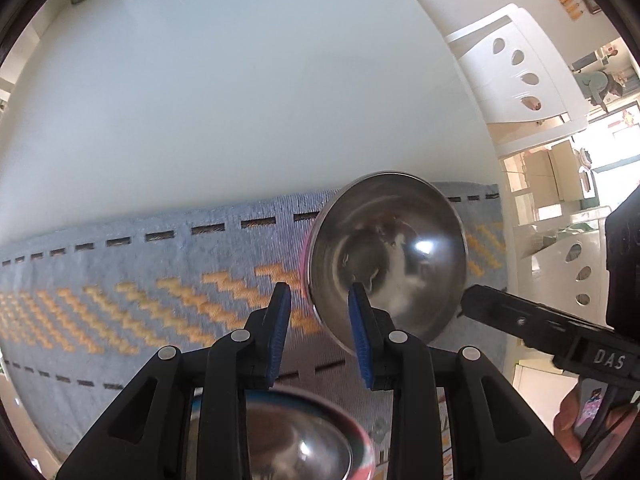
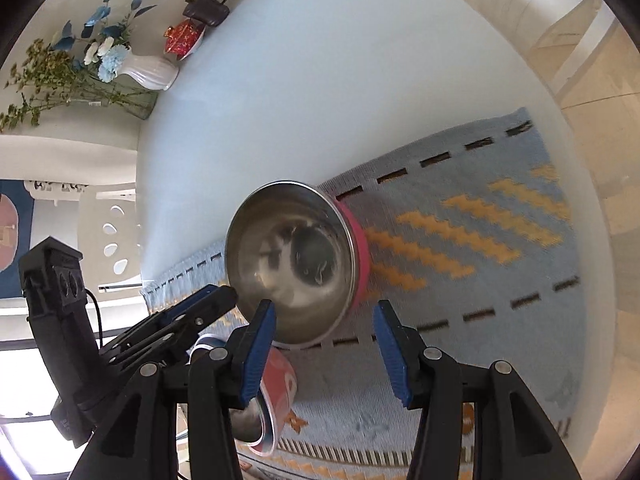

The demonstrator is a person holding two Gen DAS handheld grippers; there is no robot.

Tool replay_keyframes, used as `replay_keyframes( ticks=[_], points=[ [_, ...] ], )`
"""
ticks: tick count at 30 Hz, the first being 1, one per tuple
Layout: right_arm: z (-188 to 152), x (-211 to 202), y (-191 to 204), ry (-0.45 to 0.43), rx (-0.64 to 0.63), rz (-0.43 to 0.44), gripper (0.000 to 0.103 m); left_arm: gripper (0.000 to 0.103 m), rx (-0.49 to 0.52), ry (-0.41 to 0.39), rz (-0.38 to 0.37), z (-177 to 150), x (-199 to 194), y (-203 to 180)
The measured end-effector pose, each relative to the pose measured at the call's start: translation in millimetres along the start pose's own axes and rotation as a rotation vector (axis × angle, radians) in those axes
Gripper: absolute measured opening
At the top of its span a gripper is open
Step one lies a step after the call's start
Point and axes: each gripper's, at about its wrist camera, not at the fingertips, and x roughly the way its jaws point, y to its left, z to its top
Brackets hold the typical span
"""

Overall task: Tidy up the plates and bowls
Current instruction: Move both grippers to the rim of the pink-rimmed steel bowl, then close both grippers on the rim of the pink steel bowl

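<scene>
A steel bowl with a pink outside [image 1: 388, 256] [image 2: 296, 256] sits tilted on the blue and yellow mat [image 1: 140, 280] [image 2: 480, 240]. My left gripper [image 1: 320, 332] [image 2: 224, 300] is at the bowl's rim, one blue pad over the steel inside and the other outside it. Mat shows in the gap between the pads, and neither presses on the rim. My right gripper [image 2: 326, 352] [image 1: 472, 300] hangs open just before the bowl's near edge with nothing between its fingers. A second steel bowl with a red outside [image 1: 296, 440] [image 2: 276, 392] lies tipped below both grippers.
The mat lies on a white table [image 1: 240, 100] [image 2: 300, 100]. A white vase of flowers [image 2: 152, 72], a dark teapot [image 2: 208, 8] and a red dish [image 2: 184, 38] stand at its far corner. White chairs [image 1: 520, 72] flank the table. A hand [image 1: 568, 420] holds the right gripper.
</scene>
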Motion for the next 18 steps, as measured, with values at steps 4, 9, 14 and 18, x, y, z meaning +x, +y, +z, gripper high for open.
replay_keyframes(
  ticks=[4,9,14,18],
  points=[
    [11,22,-8,0.014,0.021,0.009,0.049,0.026,0.002,0.029,0.002,5,17,0],
    [18,44,-15,0.033,0.042,0.01,0.049,0.015,0.015,0.012,0.01,6,25,0],
    [25,51,-22,0.017,0.053,0.003,0.029,0.009,0.063,-0.026,0.063,7,21,1],
    [26,51,-22,-0.013,0.04,-0.029,0.015,0.009,0.064,-0.034,0.045,8,17,3]
  ],
)
